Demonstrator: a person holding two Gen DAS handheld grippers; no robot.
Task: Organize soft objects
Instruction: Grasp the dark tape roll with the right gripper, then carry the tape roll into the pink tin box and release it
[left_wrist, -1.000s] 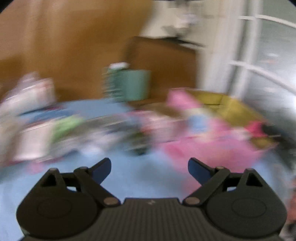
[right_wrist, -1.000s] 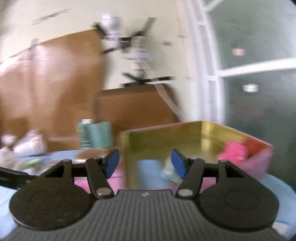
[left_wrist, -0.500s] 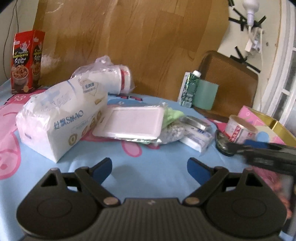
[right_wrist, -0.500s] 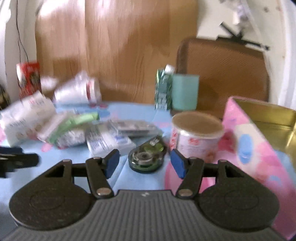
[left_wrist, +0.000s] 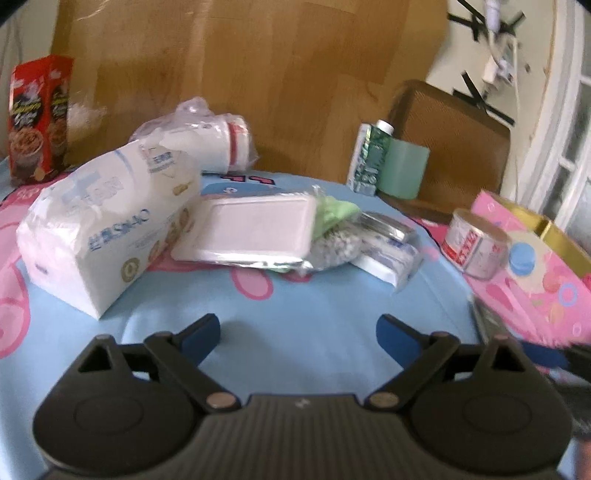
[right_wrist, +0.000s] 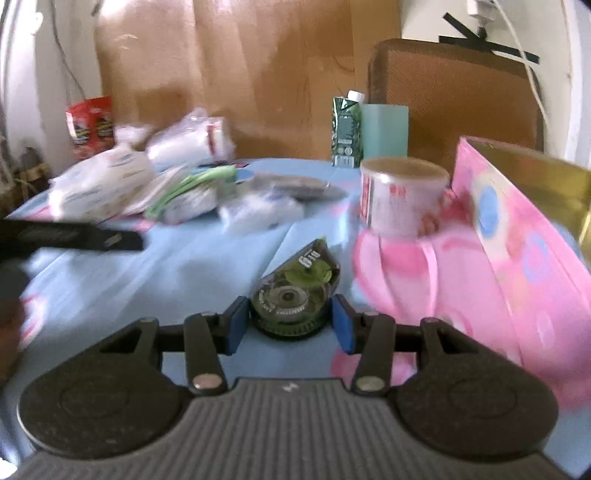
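Observation:
A white tissue pack (left_wrist: 107, 229) lies at the left, with a flat white wipes pack (left_wrist: 247, 229) leaning beside it and a bagged roll (left_wrist: 207, 140) behind. A green cloth (left_wrist: 332, 210) and small wrapped packs (left_wrist: 388, 254) lie to the right. My left gripper (left_wrist: 297, 334) is open and empty above the blue cloth. My right gripper (right_wrist: 290, 323) is open, its pads on either side of a round green tape dispenser (right_wrist: 295, 291) lying on the table. The pink box (right_wrist: 517, 236) with a gold inside stands at the right.
A white tub (right_wrist: 402, 195) stands beside the pink box. A green carton (right_wrist: 345, 129) and a teal cup (right_wrist: 384, 129) stand at the back. A red snack box (left_wrist: 37, 118) is at the far left. A brown chair back (right_wrist: 454, 99) is behind the table.
The right gripper has dropped forward so the tape dispenser now sits between its pads. The left gripper has edged closer to the soft packs. Both jaws stay open.

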